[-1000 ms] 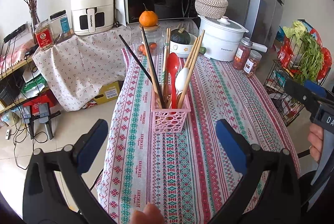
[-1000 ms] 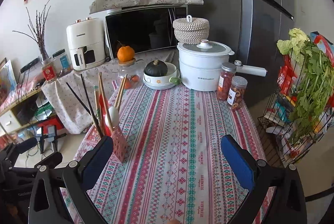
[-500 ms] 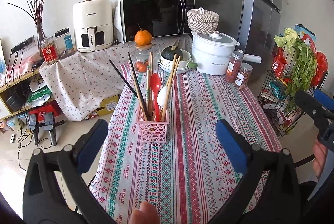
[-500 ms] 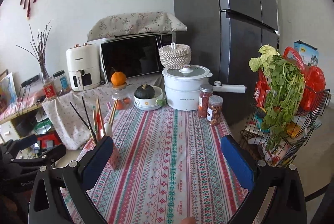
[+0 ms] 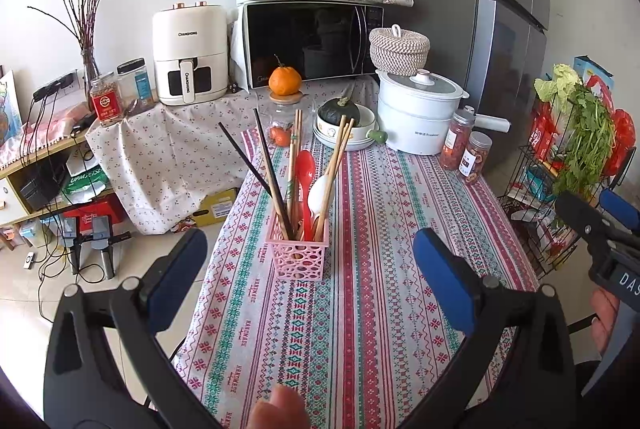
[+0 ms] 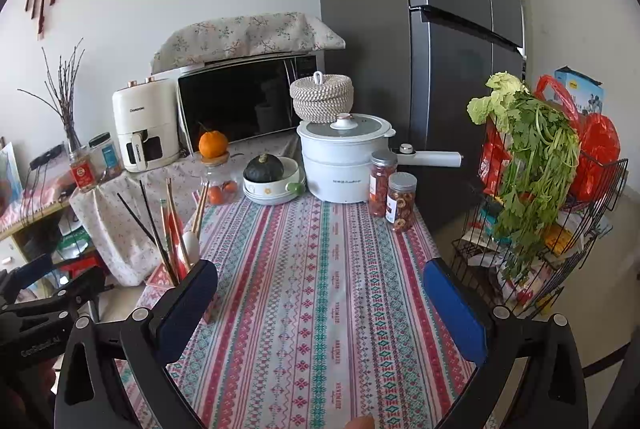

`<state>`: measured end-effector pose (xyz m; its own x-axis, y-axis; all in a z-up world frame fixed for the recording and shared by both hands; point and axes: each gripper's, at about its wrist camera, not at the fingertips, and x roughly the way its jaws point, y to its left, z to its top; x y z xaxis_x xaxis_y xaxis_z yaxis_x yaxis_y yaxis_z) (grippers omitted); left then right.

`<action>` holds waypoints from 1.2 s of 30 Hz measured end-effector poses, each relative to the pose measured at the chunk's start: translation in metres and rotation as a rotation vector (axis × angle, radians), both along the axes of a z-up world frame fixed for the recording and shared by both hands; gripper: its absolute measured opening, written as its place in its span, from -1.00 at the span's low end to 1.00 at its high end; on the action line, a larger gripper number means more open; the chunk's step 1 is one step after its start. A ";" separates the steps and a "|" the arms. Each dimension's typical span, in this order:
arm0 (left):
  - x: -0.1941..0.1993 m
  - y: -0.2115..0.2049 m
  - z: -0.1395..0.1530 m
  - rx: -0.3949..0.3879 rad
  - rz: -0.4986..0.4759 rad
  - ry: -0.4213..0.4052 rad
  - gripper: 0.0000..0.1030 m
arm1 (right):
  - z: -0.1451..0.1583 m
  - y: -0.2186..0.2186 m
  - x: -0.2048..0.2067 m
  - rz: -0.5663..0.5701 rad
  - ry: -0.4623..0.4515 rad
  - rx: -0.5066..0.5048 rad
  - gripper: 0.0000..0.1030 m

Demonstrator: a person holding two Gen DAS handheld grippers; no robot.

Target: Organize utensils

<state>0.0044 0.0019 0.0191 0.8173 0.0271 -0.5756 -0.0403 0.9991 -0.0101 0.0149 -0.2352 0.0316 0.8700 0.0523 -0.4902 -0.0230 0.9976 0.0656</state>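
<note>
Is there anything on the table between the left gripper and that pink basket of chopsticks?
No. In the left wrist view, only bare patterned tablecloth lies between the left gripper and the pink basket.

Table [image 5: 400, 309] covered by a striped patterned cloth, carrying a pink utensil basket [image 5: 298, 255] near its left edge, upright and filled with chopsticks and spoons. Along the far edge stand a glass jar [image 5: 282, 121] topped with an orange, a bowl [image 5: 348, 133] holding a dark green squash, and a white lidded pot [image 5: 418, 121]. Two lidded jars [image 5: 466, 151] stand just beside the pot, near the far right corner.
</note>
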 end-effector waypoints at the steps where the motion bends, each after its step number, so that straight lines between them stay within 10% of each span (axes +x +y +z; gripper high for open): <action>1: 0.000 0.000 -0.001 0.000 0.001 0.003 0.99 | 0.000 0.001 0.000 0.000 0.001 -0.001 1.00; 36: -0.003 -0.006 -0.001 -0.008 -0.015 0.011 0.99 | -0.004 -0.001 0.000 -0.005 0.007 0.011 1.00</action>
